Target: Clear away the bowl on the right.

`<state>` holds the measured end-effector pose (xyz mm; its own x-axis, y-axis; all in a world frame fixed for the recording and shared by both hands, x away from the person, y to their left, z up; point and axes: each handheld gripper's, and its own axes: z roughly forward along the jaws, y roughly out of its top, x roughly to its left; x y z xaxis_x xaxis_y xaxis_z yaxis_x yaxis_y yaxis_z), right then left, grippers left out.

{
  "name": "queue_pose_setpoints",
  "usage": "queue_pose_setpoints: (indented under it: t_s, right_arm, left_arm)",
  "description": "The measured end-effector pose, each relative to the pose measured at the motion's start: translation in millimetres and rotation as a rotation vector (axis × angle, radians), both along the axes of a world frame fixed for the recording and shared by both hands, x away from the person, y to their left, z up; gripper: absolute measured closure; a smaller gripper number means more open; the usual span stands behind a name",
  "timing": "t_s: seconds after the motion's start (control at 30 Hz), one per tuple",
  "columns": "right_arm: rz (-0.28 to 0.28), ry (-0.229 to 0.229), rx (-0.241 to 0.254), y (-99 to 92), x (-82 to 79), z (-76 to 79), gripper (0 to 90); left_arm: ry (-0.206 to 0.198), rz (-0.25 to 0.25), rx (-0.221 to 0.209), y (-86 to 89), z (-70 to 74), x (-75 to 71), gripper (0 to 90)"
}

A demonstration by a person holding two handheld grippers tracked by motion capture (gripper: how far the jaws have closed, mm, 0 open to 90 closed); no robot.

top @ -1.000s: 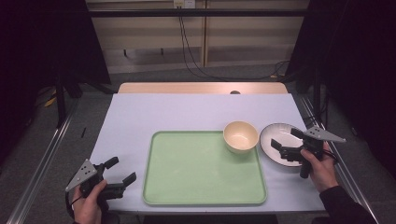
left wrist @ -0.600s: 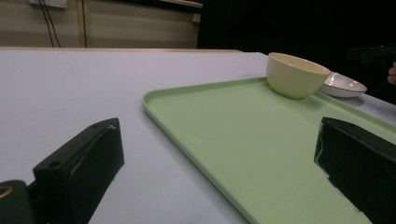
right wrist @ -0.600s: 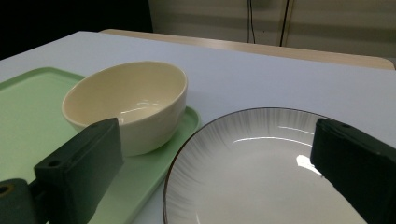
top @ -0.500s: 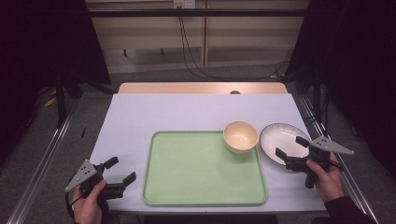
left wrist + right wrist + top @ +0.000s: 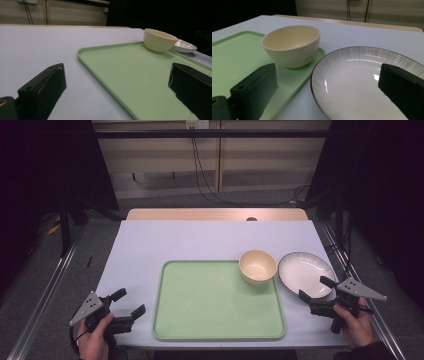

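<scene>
so the white plate [image 5: 306,273] sits on the table [image 5: 200,240] just off the tray's right edge, at about 3 o'clock from the tray's middle. the right gripper [image 5: 316,292] is at the plate's 6 o'clock edge, jaws spread wide with nothing between them; in the right gripper view the plate [image 5: 362,82] lies right ahead. the cream bowl [image 5: 257,266] stands upright in the green tray's [image 5: 215,305] 1 o'clock corner, just beside the plate. the left gripper [image 5: 128,303] is way over at the tray's 8 o'clock, jaws also spread, holding nothing.
</scene>
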<state>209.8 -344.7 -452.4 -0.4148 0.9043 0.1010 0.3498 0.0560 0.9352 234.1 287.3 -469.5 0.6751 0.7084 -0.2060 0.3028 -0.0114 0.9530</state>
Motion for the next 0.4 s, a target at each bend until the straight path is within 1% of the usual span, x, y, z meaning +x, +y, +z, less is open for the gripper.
queue_pose_setpoints:
  t_s: [0.03,0.07,0.1,0.13,0.17,0.23,0.27,0.3,0.37,0.4]
  right_arm:
    - [-0.001,-0.008,-0.010,-0.1,-1.8,-0.4,1.8]
    - [0.001,-0.005,0.002,0.2,-4.3,-0.2,1.6]
    - [-0.002,-0.014,0.007,-0.4,-5.9,-0.1,1.6]
    - [0.002,-0.022,-0.007,-1.8,-7.1,-0.3,1.7]
    - [0.006,-0.018,-0.007,-1.9,-9.5,-0.6,1.6]
    - [0.006,-0.021,-0.005,-1.8,-10.7,-0.1,2.4]
    - [0.009,-0.029,-0.013,-1.6,-10.1,-0.5,3.7]
    - [0.020,-0.028,-0.024,-0.9,-9.6,-0.8,3.8]
    - [0.031,-0.023,-0.046,0.6,-8.7,-2.1,3.8]
    - [0.034,-0.018,-0.046,2.3,-8.2,-2.5,3.8]
  left_arm:
    - [0.001,0.005,-0.007,-0.2,0.1,-0.5,1.4]
    - [-0.001,0.001,0.008,0.9,0.2,-0.5,1.3]
    - [-0.001,-0.002,0.012,1.5,0.2,-0.7,1.2]
    - [0.001,-0.001,0.010,1.4,0.2,-1.0,1.2]
    - [0.001,0.008,-0.001,0.7,0.1,-1.1,1.1]
    - [0.000,0.009,0.003,1.1,0.1,-0.8,0.9]
    - [0.004,0.012,0.002,1.2,-0.1,-0.7,0.8]
    - [0.005,0.010,0.005,1.5,-0.3,-0.4,0.8]
    - [0.006,0.018,-0.007,0.7,-0.5,-0.1,0.8]
    - [0.007,0.017,-0.009,0.7,-0.6,0.0,0.8]
